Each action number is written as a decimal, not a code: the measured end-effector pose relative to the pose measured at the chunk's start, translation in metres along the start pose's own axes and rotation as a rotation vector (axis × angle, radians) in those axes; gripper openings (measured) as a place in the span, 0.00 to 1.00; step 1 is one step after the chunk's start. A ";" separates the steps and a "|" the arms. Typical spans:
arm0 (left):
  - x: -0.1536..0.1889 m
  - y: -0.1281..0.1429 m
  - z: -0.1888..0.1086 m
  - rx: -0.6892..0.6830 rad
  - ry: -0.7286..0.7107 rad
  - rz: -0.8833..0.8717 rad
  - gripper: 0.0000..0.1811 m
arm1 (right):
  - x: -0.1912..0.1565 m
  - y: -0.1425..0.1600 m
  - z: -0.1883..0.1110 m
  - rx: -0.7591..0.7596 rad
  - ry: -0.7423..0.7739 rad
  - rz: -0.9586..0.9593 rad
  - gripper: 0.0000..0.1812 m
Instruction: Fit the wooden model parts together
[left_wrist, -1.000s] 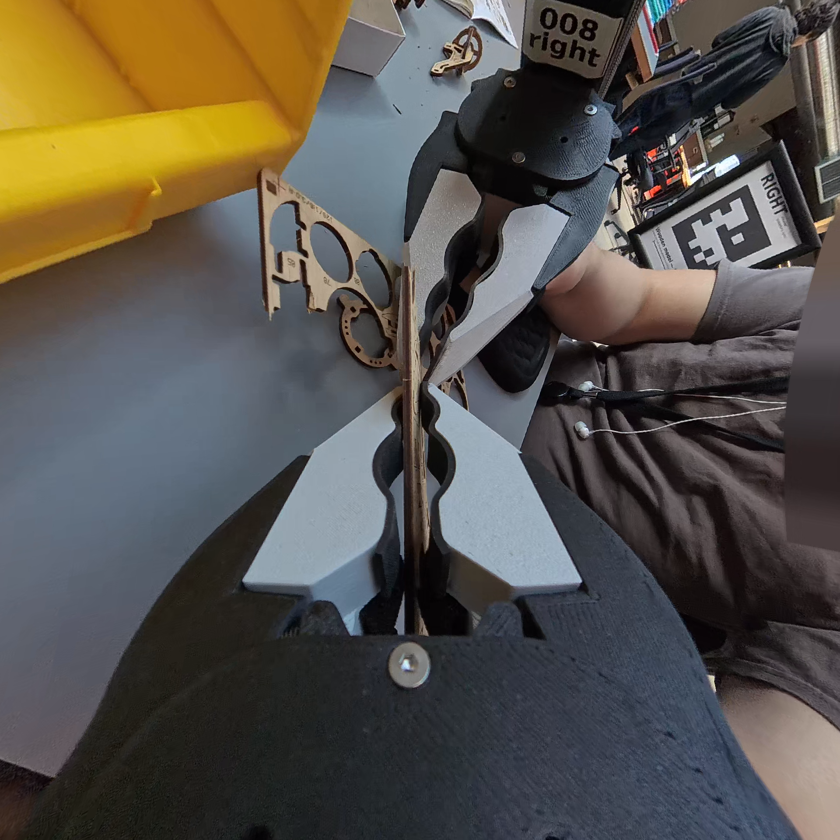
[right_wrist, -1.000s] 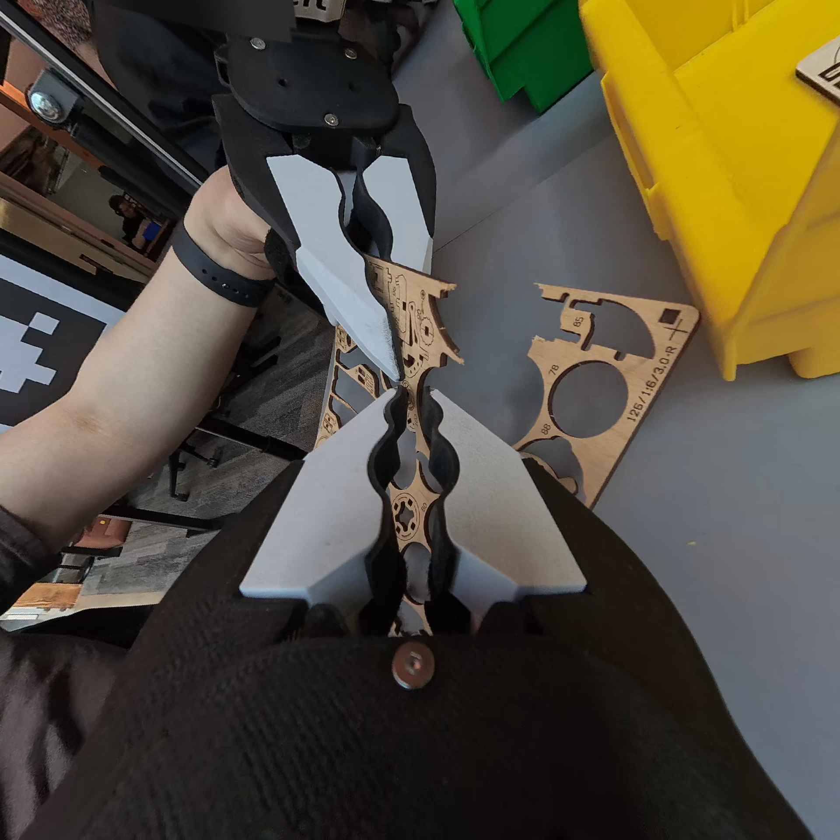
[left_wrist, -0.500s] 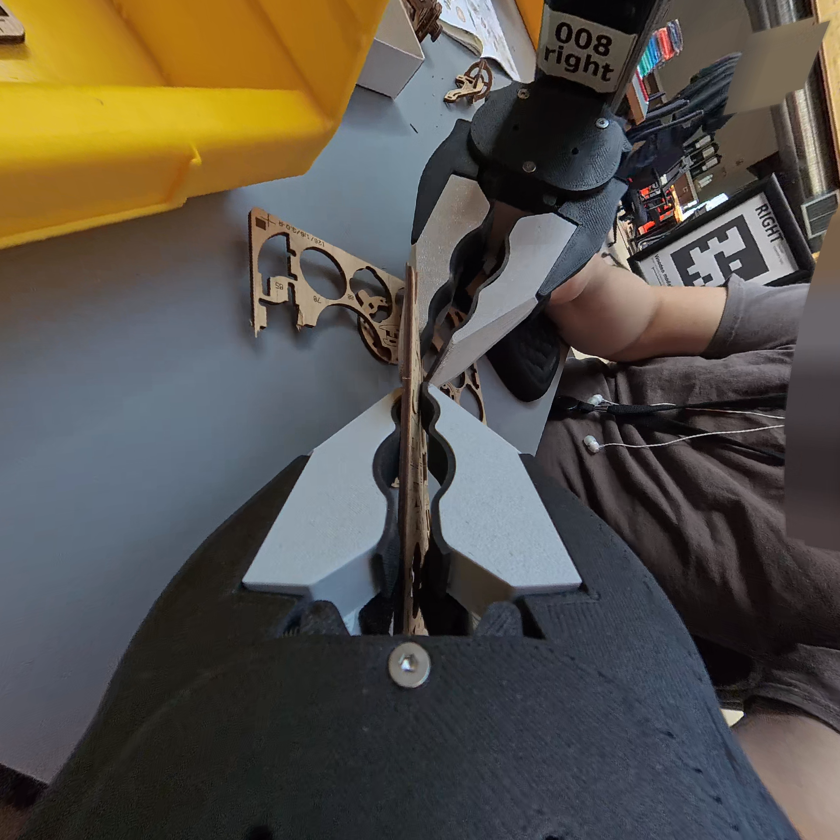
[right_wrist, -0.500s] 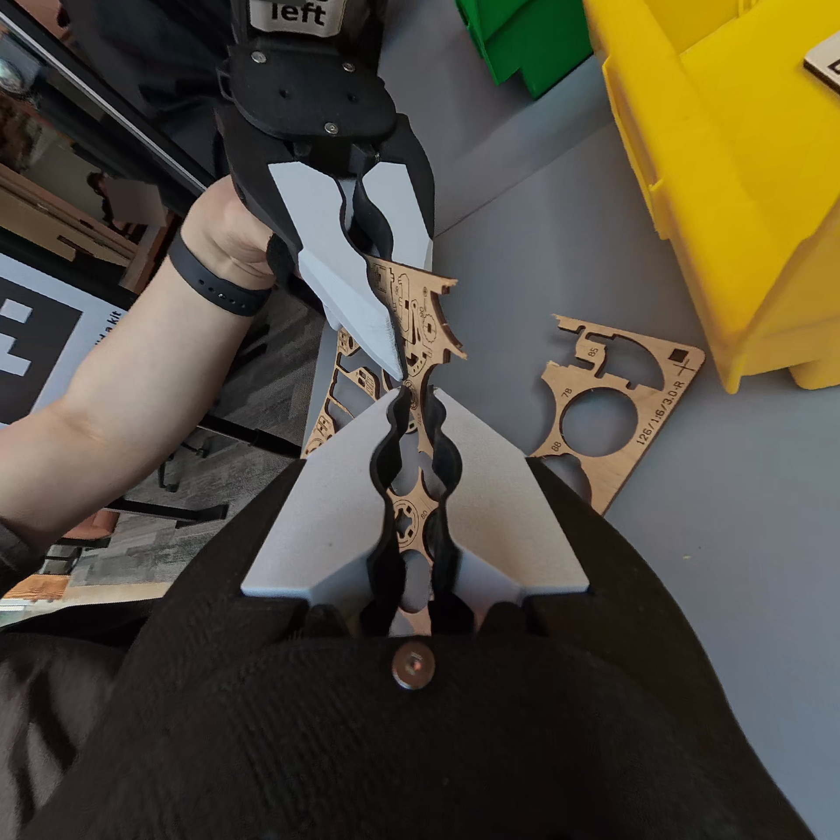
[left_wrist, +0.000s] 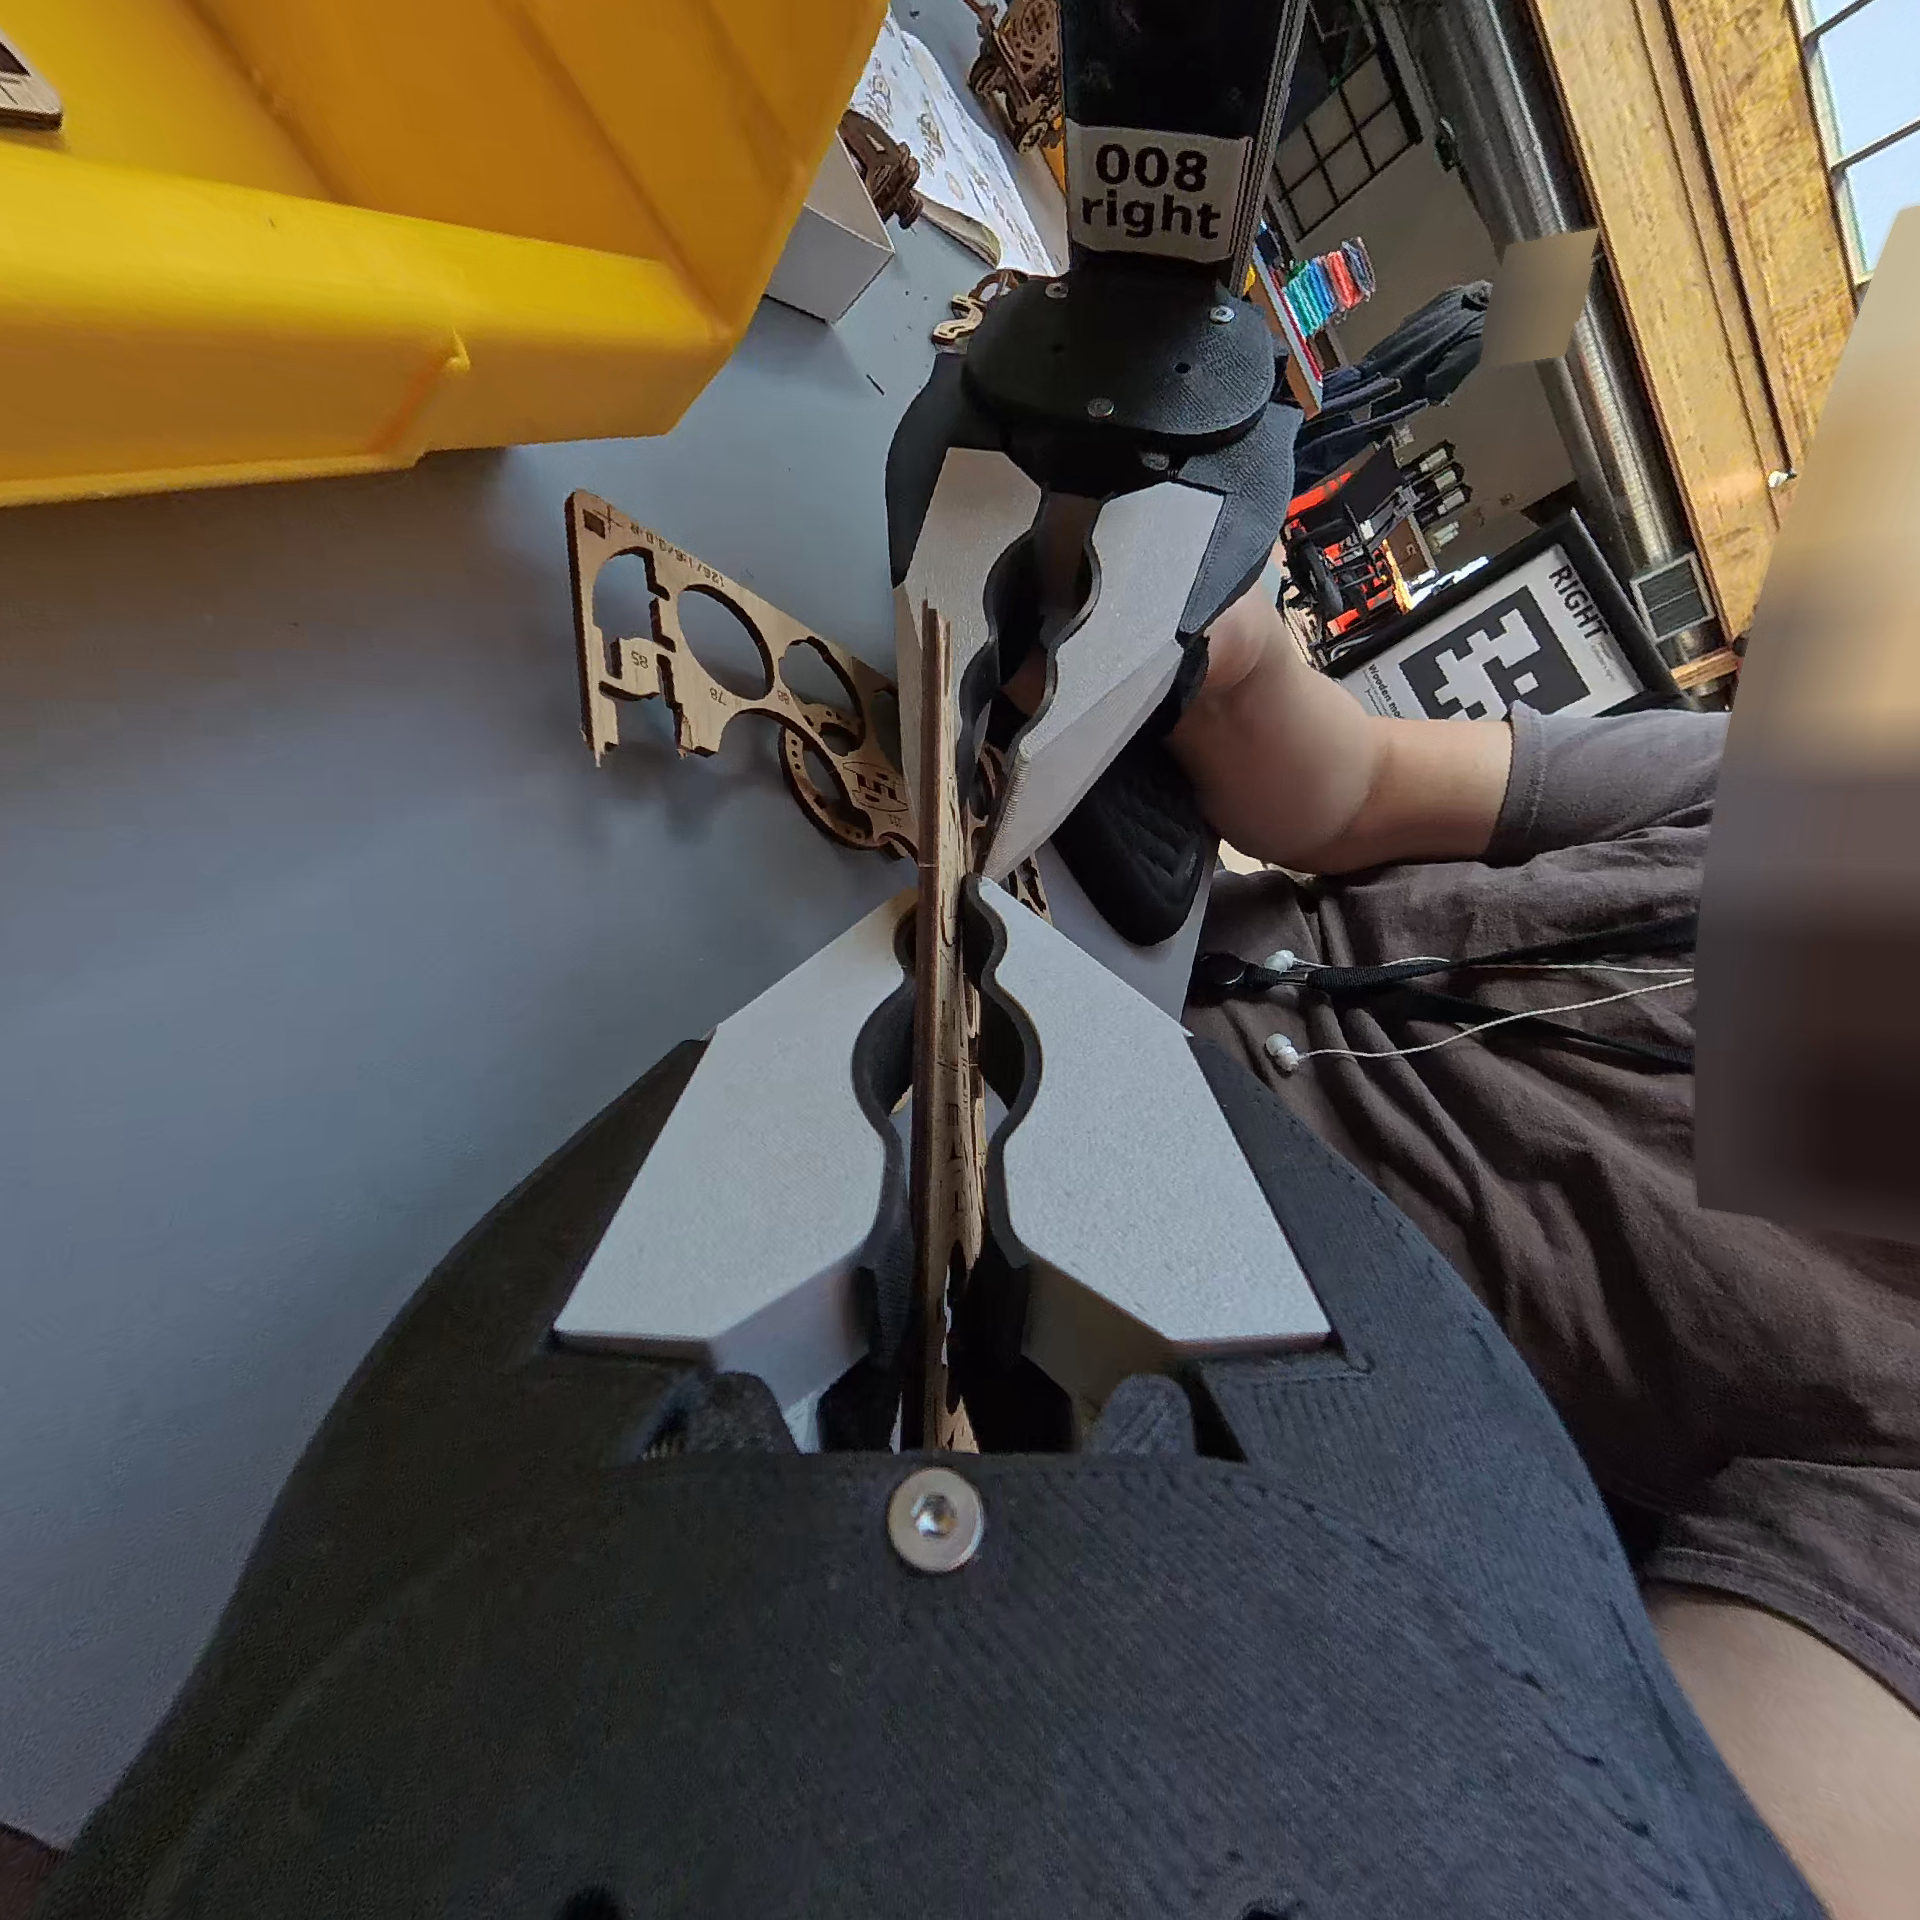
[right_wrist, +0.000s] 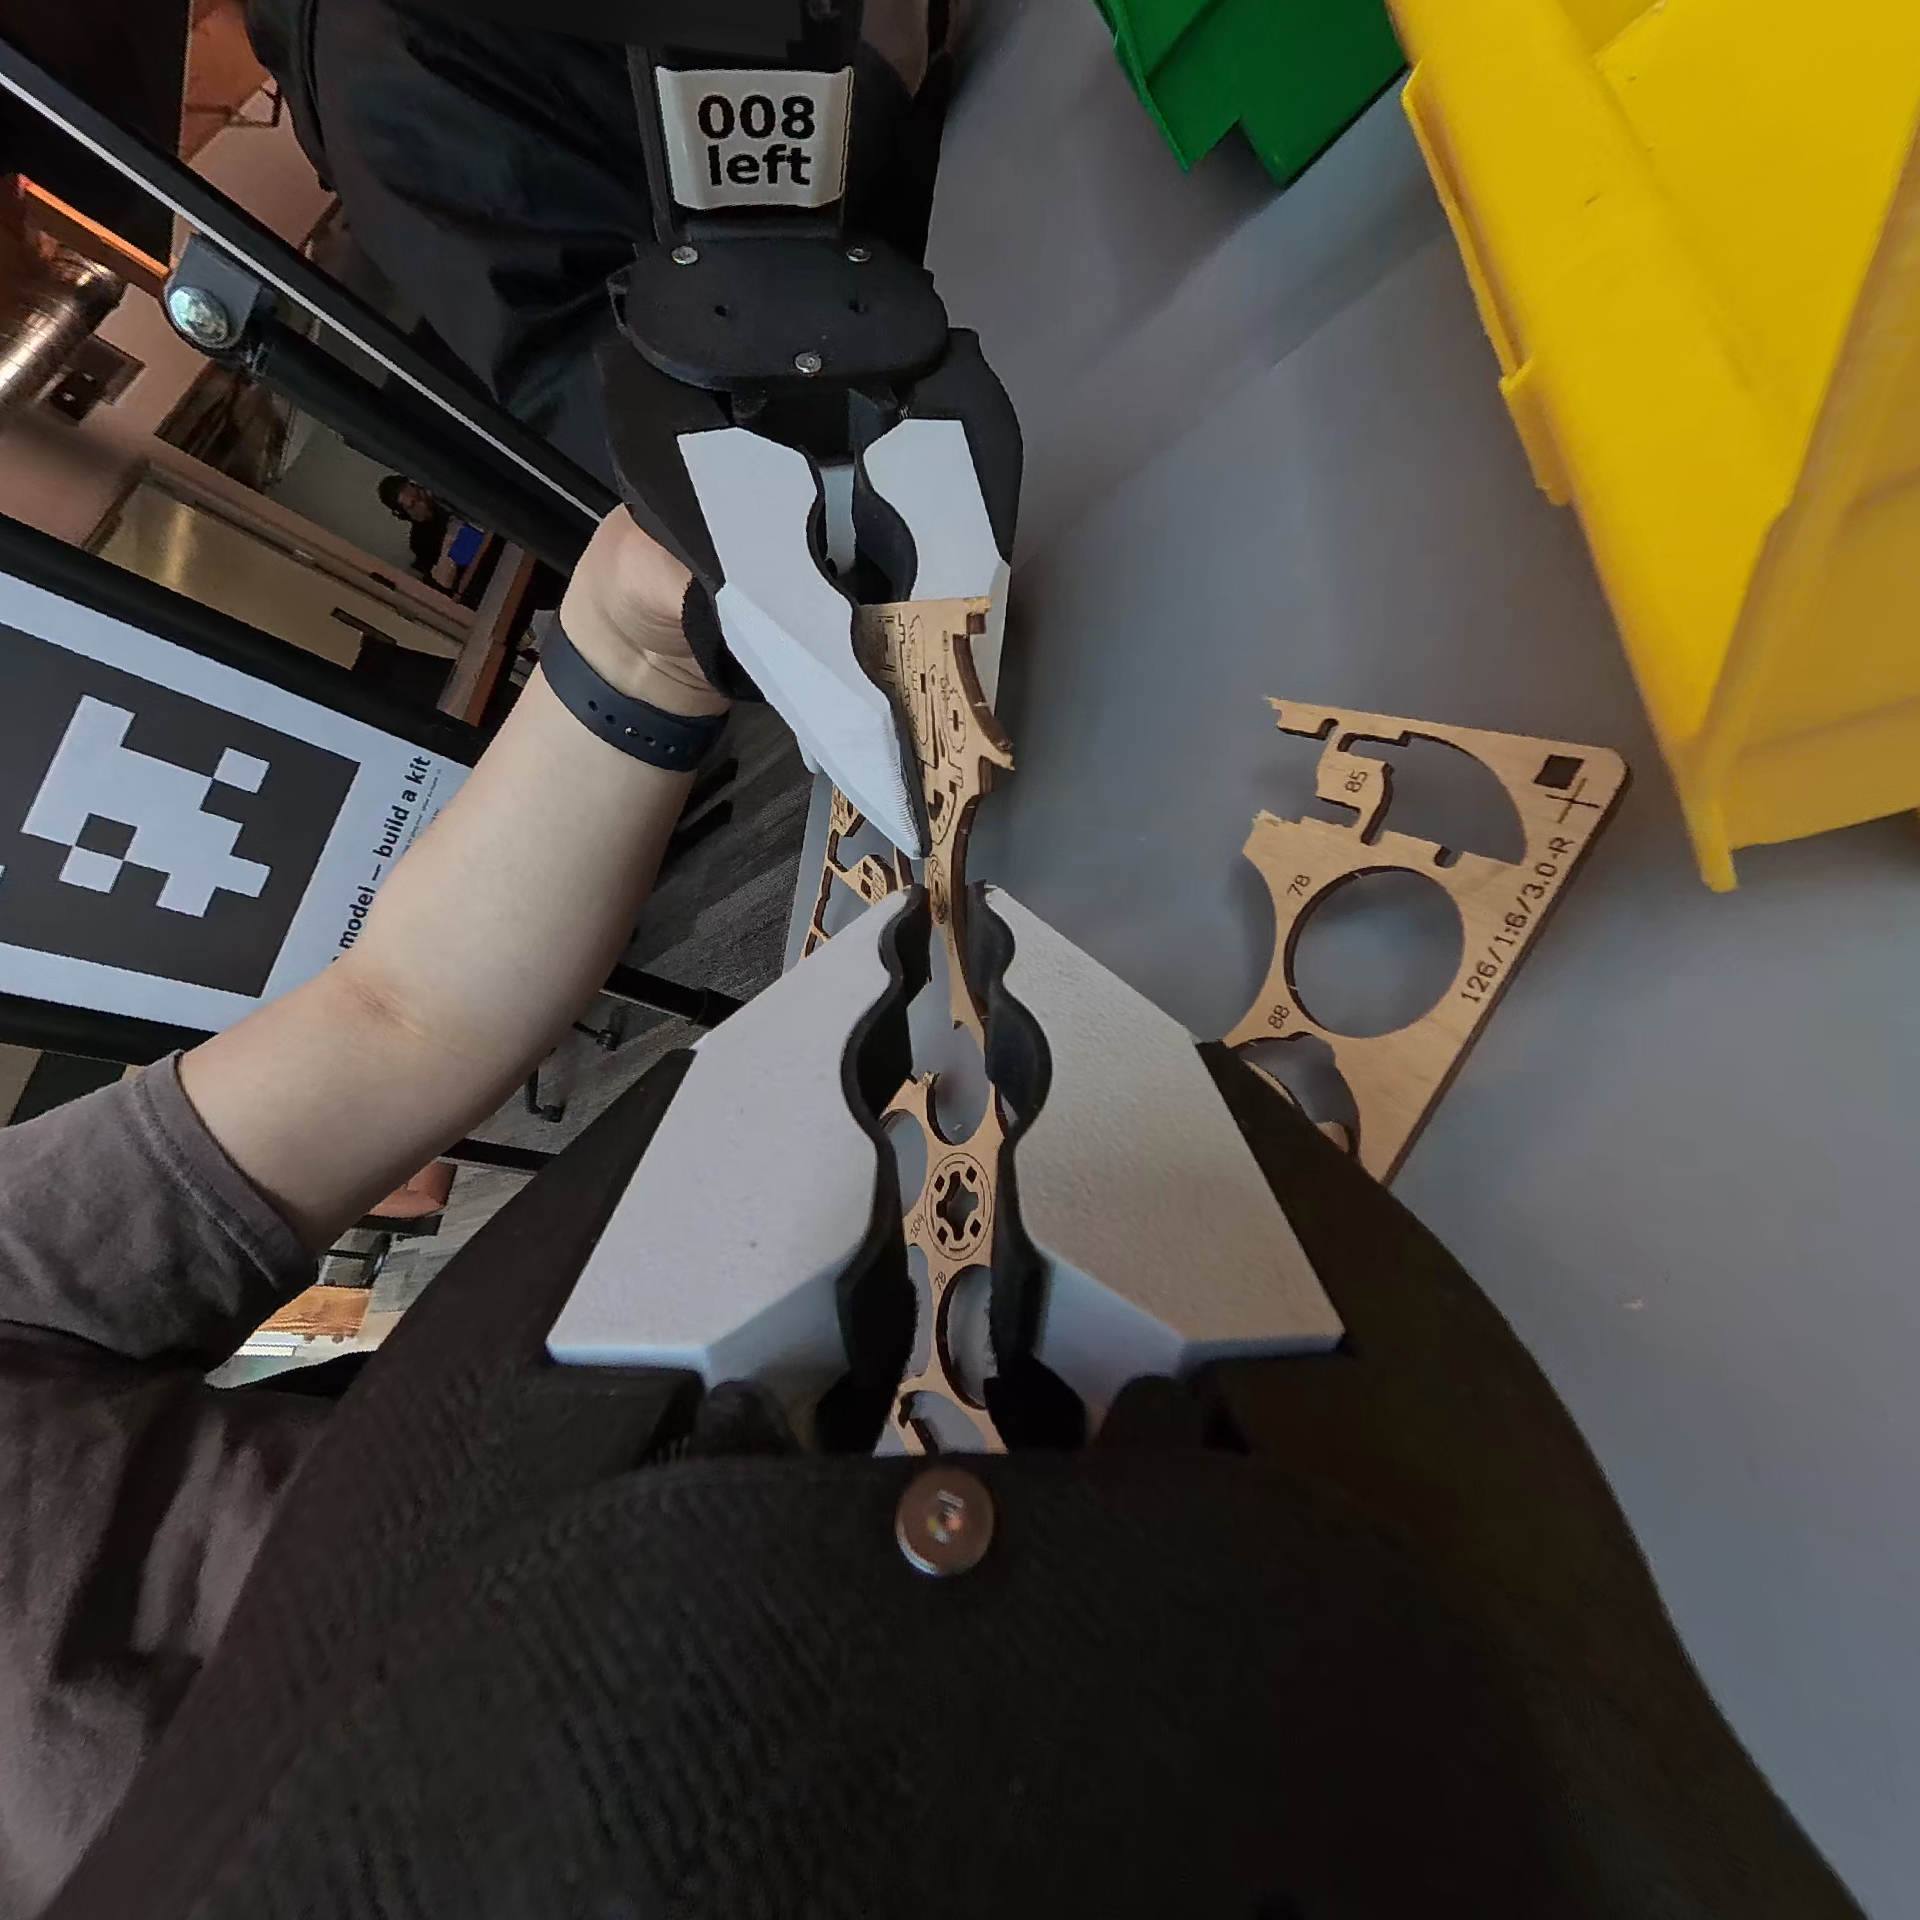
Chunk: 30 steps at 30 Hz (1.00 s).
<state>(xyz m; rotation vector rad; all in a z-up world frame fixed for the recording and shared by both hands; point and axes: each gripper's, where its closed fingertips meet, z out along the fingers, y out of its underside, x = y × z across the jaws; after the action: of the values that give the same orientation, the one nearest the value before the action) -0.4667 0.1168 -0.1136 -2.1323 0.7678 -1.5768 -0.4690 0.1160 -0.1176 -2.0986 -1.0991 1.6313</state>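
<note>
My left gripper (left_wrist: 940, 894) is shut on a thin laser-cut wooden sheet (left_wrist: 940, 1091), seen edge-on between its fingers. My right gripper (right_wrist: 948, 894) is shut on a wooden sheet strip (right_wrist: 961, 1184) with round and gear-shaped cut-outs. The grippers face each other with fingertips almost touching, held above the grey table (right_wrist: 1662, 1247). In the right wrist view the left gripper (right_wrist: 951, 800) clamps an engraved wooden part (right_wrist: 935, 686) that meets my strip at the tips. I cannot tell whether it is one piece or two. The right gripper (left_wrist: 956, 831) also shows in the left wrist view.
A leftover wooden sheet frame (right_wrist: 1434, 914) with round holes lies flat on the table, also in the left wrist view (left_wrist: 717, 665). A yellow bin (right_wrist: 1714, 416) and a green bin (right_wrist: 1247, 83) stand behind it. A white box (left_wrist: 842, 249) and small wooden parts (left_wrist: 966, 301) lie farther off. My left and right fingertips are right by each other.
Both grippers stay shut on the wood and have shifted together over the table. The left gripper stands more upright in the right wrist view. The leftover frame has not moved.
</note>
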 end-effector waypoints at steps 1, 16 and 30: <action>0.000 0.000 0.000 -0.002 0.001 -0.002 0.00 | -0.001 0.000 0.001 0.000 -0.002 -0.003 0.03; -0.018 0.011 0.002 -0.027 0.049 -0.136 0.02 | 0.017 0.007 0.014 -0.090 0.092 0.007 0.03; -0.023 0.018 0.004 -0.077 0.048 -0.189 0.01 | 0.022 0.012 0.017 -0.129 0.088 0.060 0.03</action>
<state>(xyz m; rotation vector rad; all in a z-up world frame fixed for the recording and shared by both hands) -0.4720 0.1167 -0.1426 -2.2882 0.6680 -1.7241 -0.4781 0.1195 -0.1467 -2.2819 -1.1513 1.5143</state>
